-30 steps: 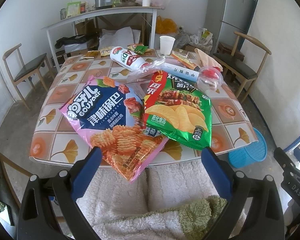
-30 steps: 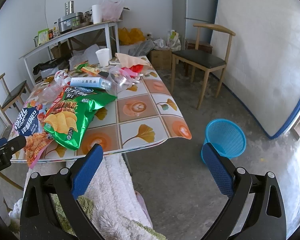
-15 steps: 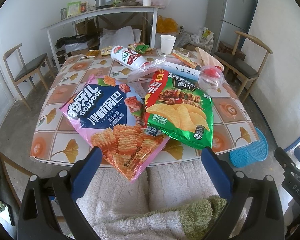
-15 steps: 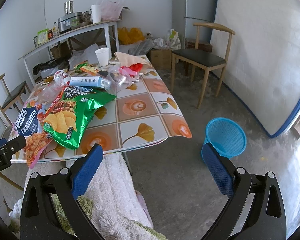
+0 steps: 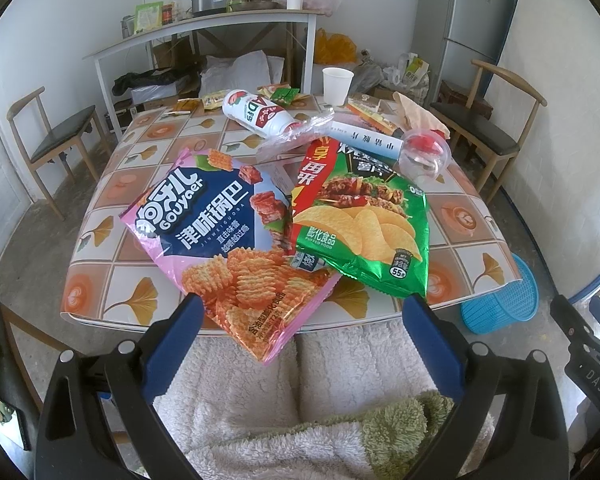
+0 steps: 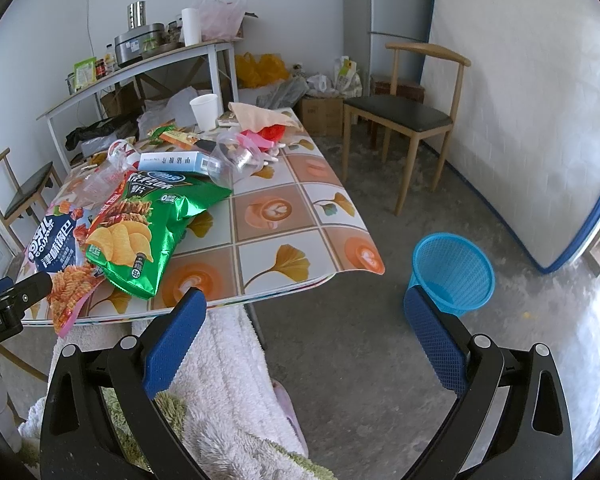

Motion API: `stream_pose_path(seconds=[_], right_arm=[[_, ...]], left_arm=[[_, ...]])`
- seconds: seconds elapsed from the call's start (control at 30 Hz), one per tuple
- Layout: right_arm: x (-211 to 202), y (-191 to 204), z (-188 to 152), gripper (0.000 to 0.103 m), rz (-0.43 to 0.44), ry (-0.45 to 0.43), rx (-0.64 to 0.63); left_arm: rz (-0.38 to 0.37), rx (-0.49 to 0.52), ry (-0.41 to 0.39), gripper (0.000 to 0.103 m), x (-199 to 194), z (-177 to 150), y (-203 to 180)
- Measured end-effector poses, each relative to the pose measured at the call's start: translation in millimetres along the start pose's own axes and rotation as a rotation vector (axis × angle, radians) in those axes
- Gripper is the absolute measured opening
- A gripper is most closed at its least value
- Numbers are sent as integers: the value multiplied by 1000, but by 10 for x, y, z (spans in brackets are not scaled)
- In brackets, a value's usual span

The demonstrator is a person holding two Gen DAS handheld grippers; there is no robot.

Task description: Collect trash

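Observation:
A pink and blue snack bag (image 5: 224, 244) hangs over the near edge of the tiled table (image 5: 132, 176). A green chip bag (image 5: 364, 224) lies beside it on the right, also in the right wrist view (image 6: 140, 232). Behind them lie a white bottle (image 5: 260, 114), a paper cup (image 5: 337, 85), a blue-white box (image 5: 366, 140) and a clear plastic ball (image 5: 422, 156). My left gripper (image 5: 300, 328) is open and empty just short of the pink bag. My right gripper (image 6: 304, 320) is open and empty, off the table's corner. A blue basket (image 6: 454, 272) stands on the floor.
Wooden chairs stand left (image 5: 52, 140) and right (image 6: 404, 116) of the table. A white shelf (image 5: 204, 32) with pots stands behind it. A fridge (image 5: 476, 24) is at the back right. A fluffy white blanket (image 5: 300, 400) lies under both grippers.
The left gripper has edged slightly forward toward the table. The right gripper has hardly moved. Both stay open.

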State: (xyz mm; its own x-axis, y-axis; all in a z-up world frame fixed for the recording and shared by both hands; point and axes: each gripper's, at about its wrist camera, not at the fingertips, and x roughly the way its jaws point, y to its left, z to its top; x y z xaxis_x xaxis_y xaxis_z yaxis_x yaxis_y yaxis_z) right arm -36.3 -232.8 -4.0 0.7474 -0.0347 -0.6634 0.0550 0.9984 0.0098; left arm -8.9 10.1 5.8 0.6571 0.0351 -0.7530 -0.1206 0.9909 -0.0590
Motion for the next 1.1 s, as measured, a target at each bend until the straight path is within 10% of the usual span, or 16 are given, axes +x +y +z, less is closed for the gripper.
stream_pose_path(seconds=[1.1], right_arm=[[6,-24,0,95,7,7,13]], left_arm=[[2,1,5,97,-4,3,7]])
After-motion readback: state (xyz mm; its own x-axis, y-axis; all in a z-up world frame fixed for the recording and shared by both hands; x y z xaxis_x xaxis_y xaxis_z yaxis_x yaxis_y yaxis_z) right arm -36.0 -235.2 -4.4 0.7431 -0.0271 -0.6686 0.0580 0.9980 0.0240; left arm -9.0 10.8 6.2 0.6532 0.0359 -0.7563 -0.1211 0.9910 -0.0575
